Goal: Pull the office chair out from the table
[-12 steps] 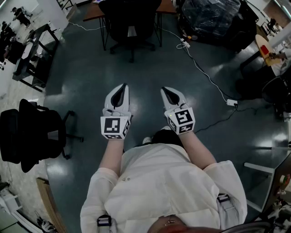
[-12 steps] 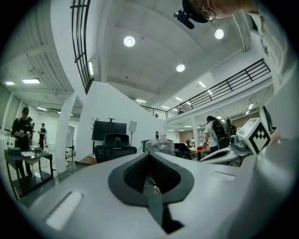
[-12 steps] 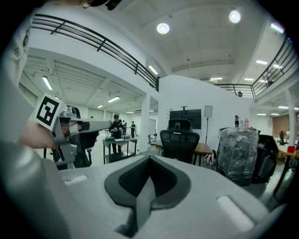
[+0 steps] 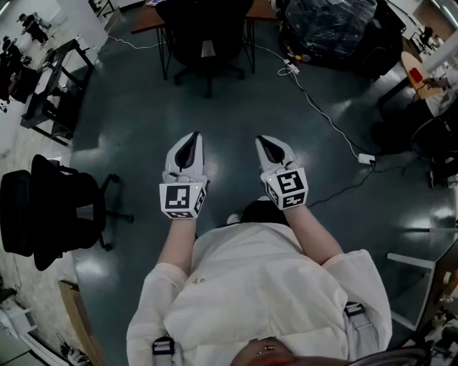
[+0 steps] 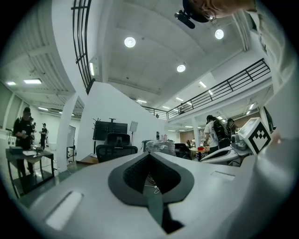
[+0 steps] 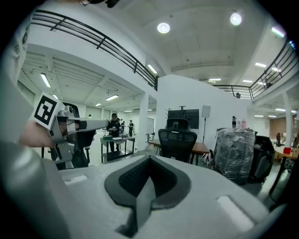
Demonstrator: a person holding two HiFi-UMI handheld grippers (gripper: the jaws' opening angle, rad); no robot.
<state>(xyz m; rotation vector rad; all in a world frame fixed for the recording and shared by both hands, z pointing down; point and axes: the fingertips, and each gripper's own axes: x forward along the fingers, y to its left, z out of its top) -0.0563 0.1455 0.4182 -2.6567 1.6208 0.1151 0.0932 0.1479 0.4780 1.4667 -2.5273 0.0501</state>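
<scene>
A black office chair [image 4: 206, 39] stands tucked under a brown wooden table [image 4: 144, 19] at the far end of the dark floor. It also shows far ahead as the office chair [image 5: 115, 146] in the left gripper view and the office chair [image 6: 177, 140] by the table [image 6: 202, 147] in the right gripper view. My left gripper [image 4: 192, 137] and right gripper [image 4: 263, 141] hang side by side in front of the person's body, well short of the chair. Both are shut and hold nothing.
A second black chair [image 4: 50, 212] stands at the left. A white cable [image 4: 322, 114] with a power strip [image 4: 365, 161] crosses the floor on the right. A wrapped bundle [image 4: 333, 25] sits right of the table. A rack [image 4: 54, 78] stands at the left; people stand in the distance.
</scene>
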